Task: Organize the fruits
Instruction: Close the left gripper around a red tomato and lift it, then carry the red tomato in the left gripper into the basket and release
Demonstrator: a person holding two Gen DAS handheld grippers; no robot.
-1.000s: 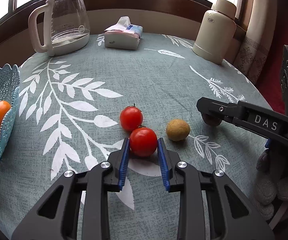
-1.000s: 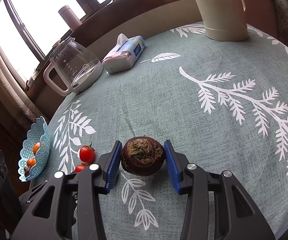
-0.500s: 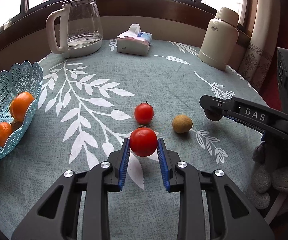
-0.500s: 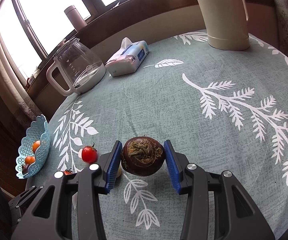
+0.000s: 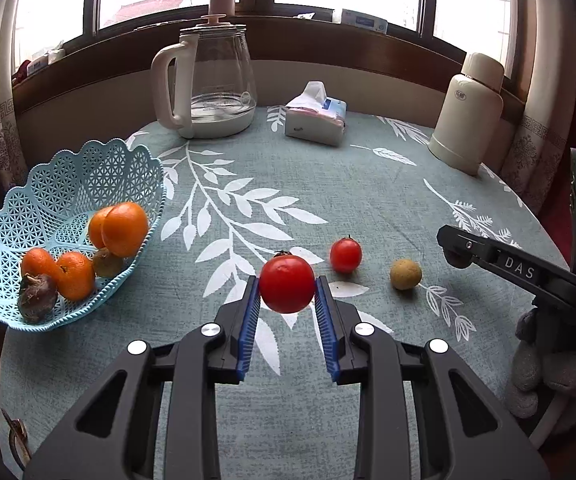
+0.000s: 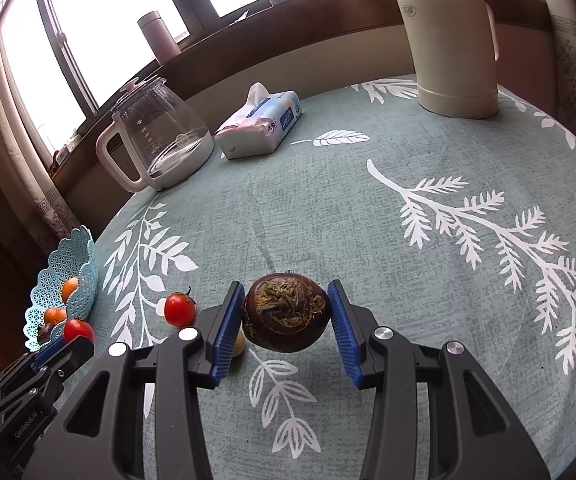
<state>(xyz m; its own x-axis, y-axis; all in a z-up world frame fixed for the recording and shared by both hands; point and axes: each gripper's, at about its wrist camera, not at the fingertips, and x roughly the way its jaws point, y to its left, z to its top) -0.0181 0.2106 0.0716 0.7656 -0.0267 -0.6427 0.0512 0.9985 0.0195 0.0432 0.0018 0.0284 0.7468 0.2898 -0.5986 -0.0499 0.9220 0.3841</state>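
Your left hand-held gripper (image 5: 287, 300) clamps a round red tomato (image 5: 287, 283) above the worktop (image 5: 368, 184) while your right hand-held gripper (image 6: 287, 322) pinches a dark brown water chestnut (image 6: 286, 312), so carry both toward the pale blue lattice plastic basket (image 5: 68, 184) at ten o'clock.

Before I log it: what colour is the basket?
Light blue lattice basket; clearest in the left wrist view.

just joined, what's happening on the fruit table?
A person with two handheld grippers is sorting fruit into the blue basket. The left gripper holds a tomato off the cloth; the right gripper is clamped on a dark brown round fruit. A second tomato and a small tan fruit remain on the table. The basket already has oranges.
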